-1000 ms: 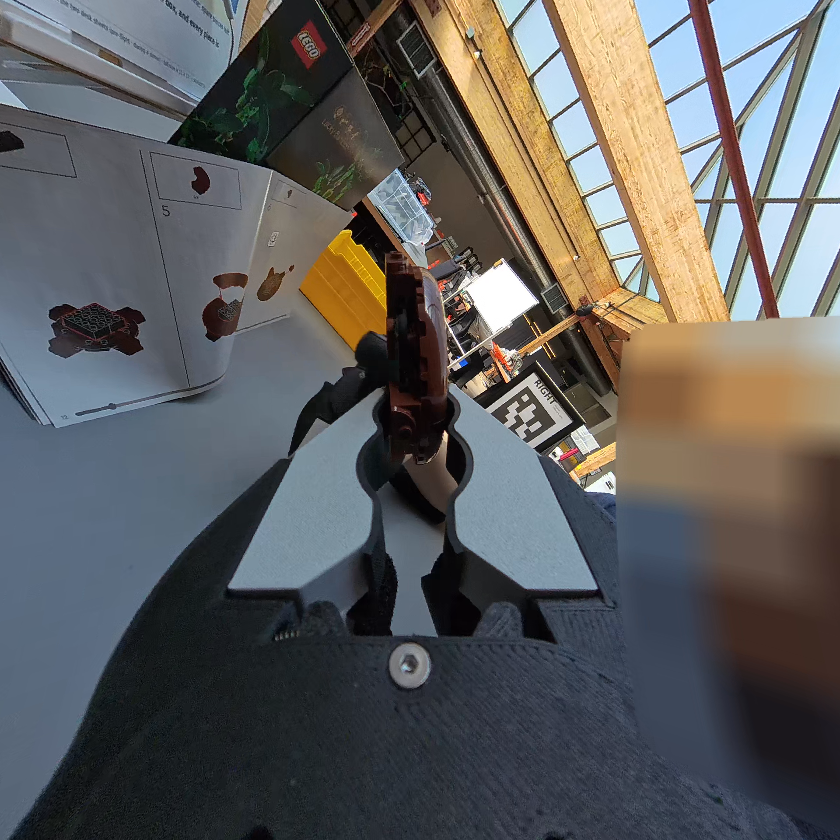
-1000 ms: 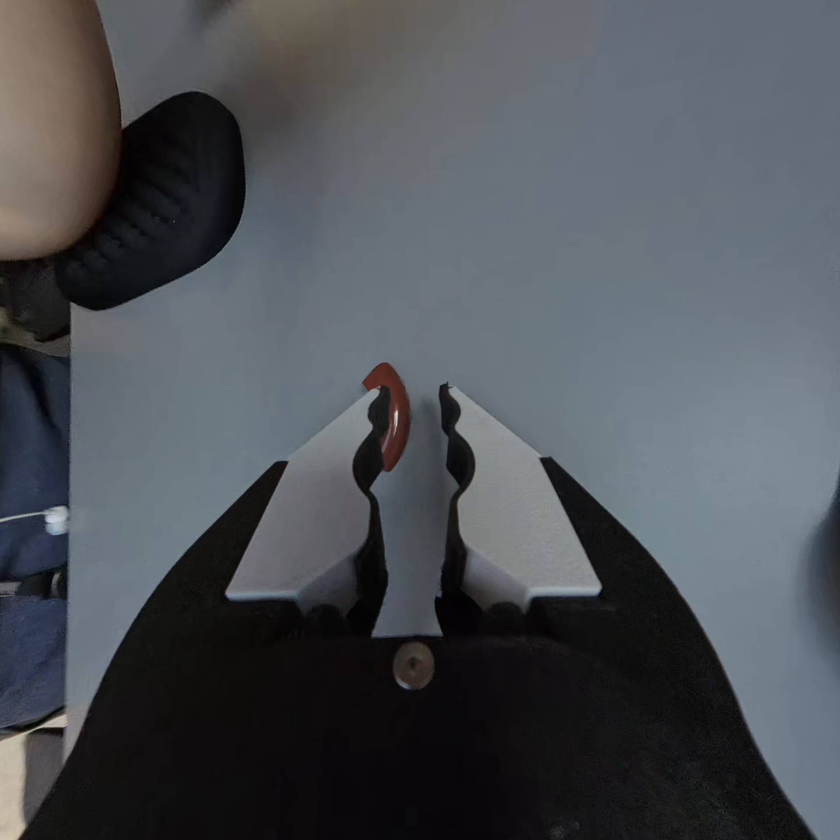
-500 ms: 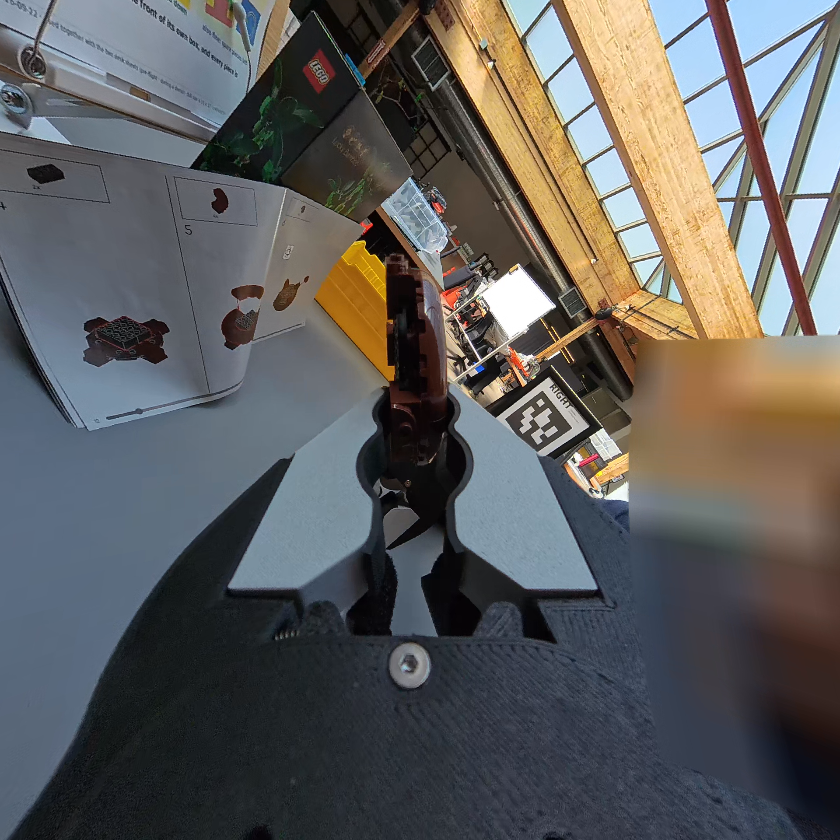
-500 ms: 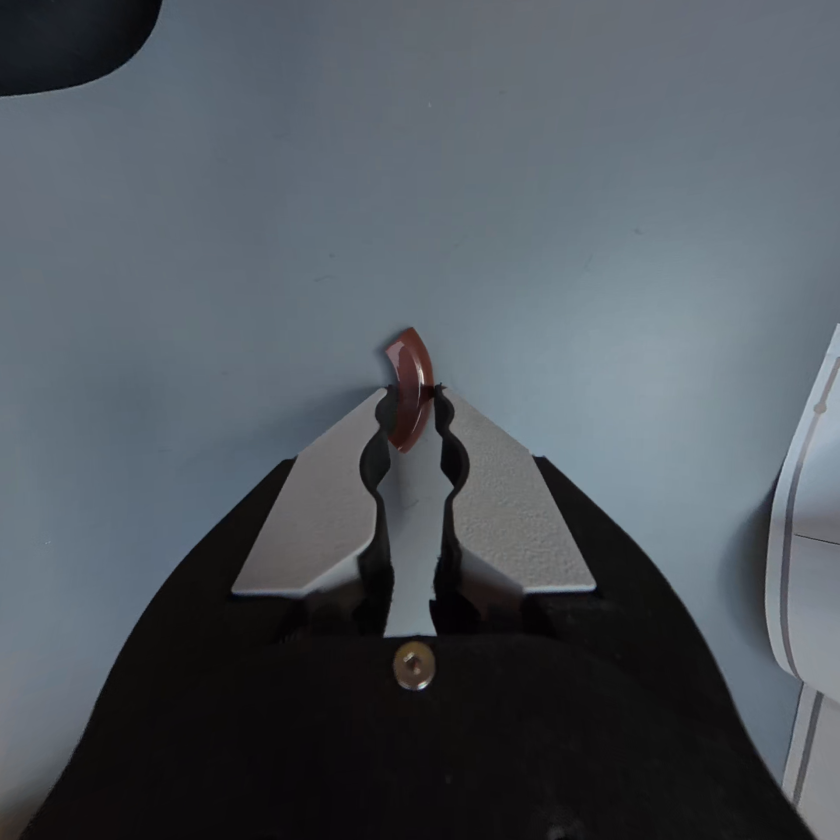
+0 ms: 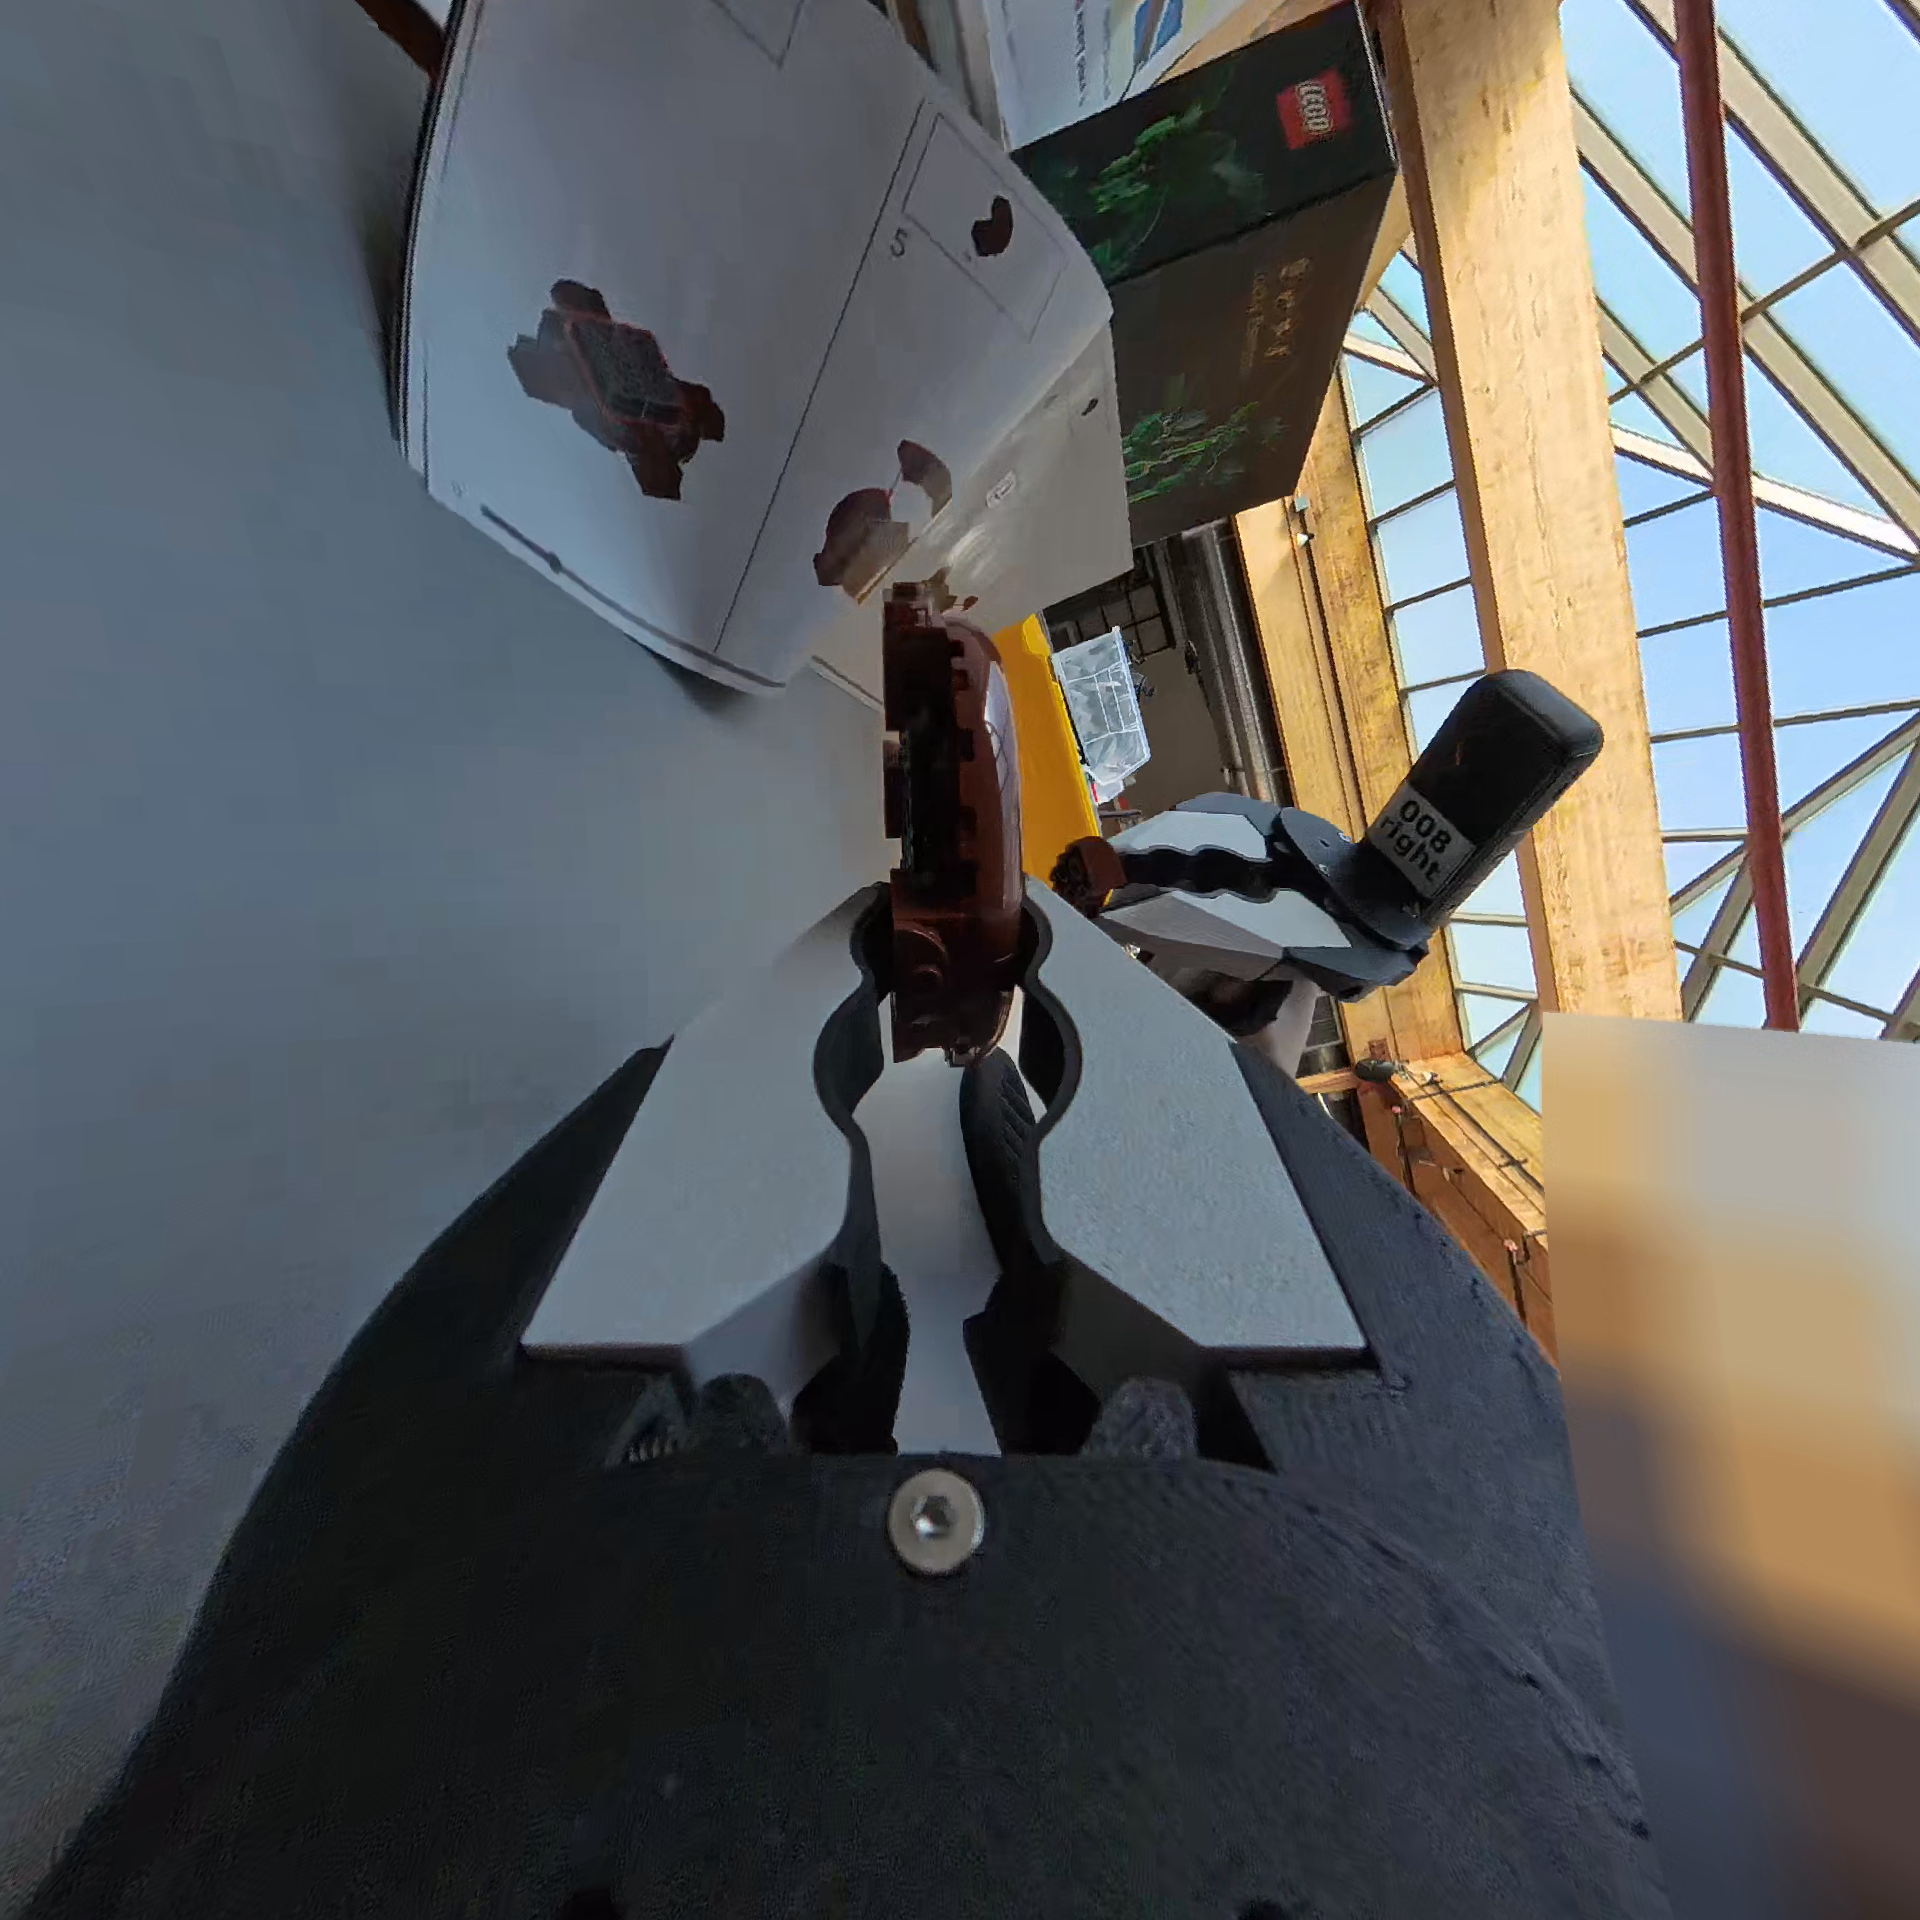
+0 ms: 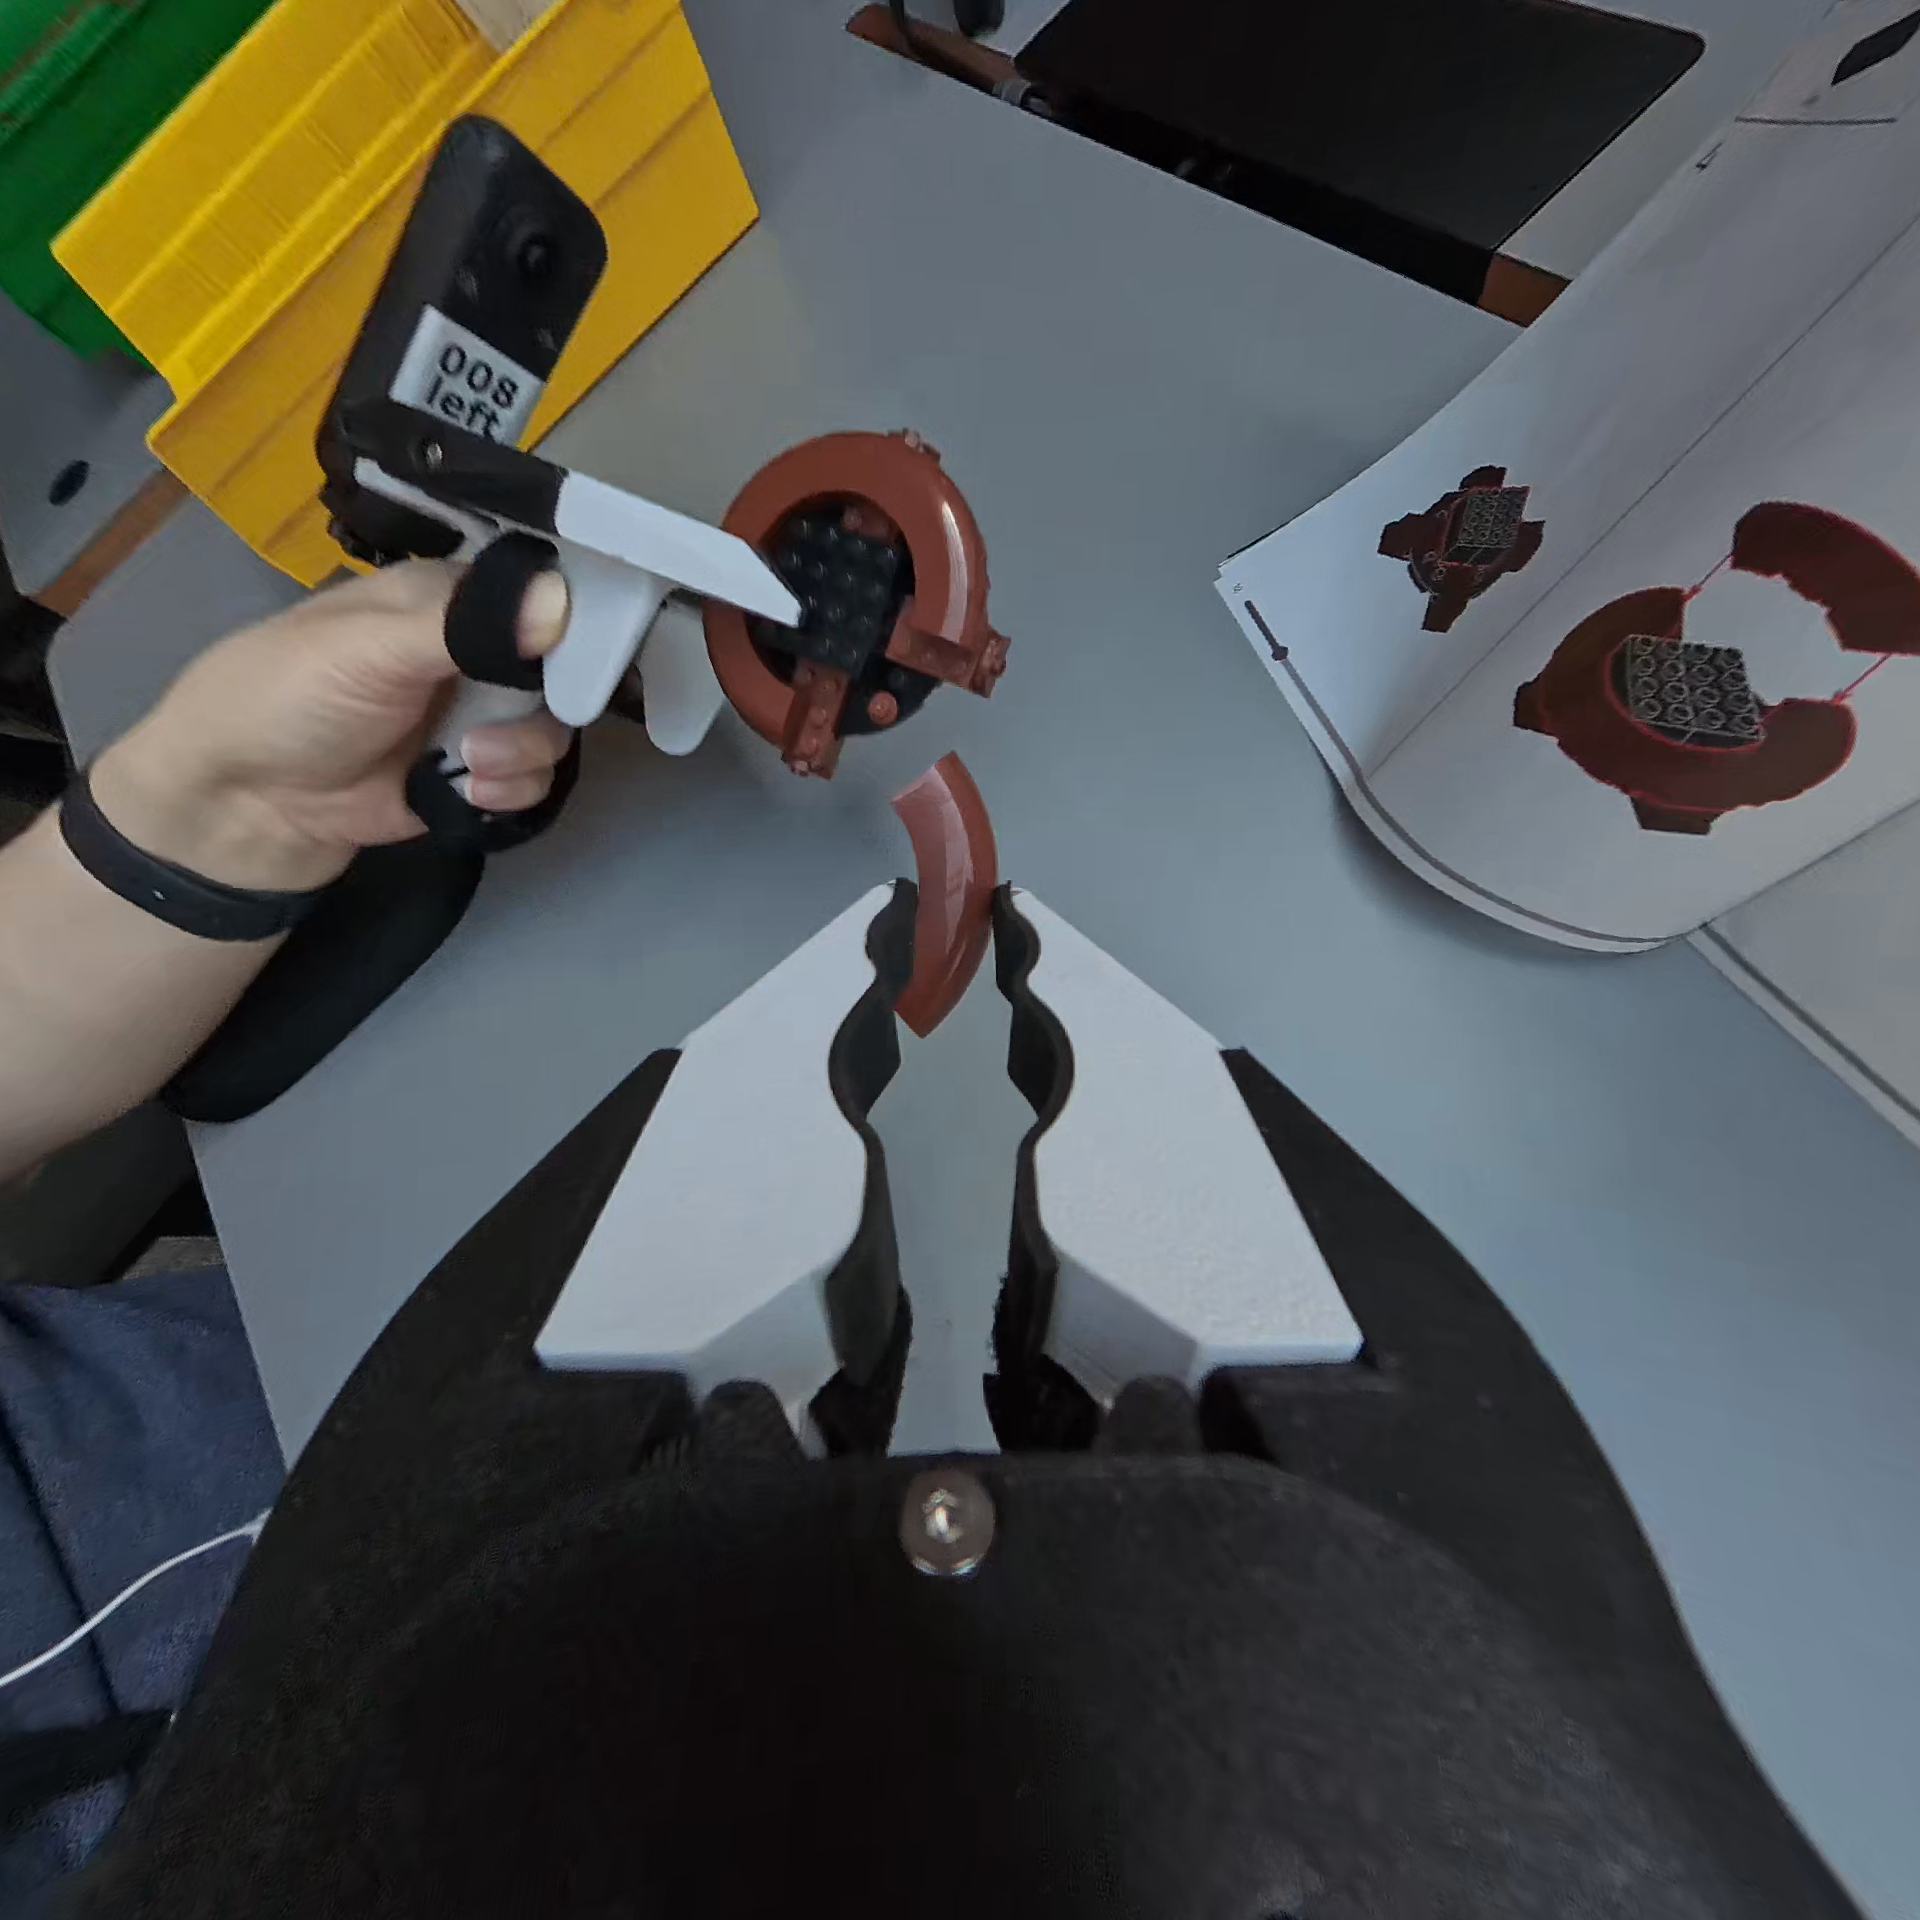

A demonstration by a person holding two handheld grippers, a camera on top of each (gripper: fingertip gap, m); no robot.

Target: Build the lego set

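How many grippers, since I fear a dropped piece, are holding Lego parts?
2. The left gripper clamps the round brown assembly; the right gripper pinches a curved brown piece close beside it.

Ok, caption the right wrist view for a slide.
Right gripper brings a curved brown piece toward the gap in the round brown model held by the left gripper.

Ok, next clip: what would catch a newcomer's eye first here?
In the right wrist view, the round reddish-brown brick ring with a black studded core, held off the grey table by the left gripper, with one quarter missing. Just below that gap, the right gripper pinches a matching curved reddish-brown piece. To the right lies the open white instruction booklet.
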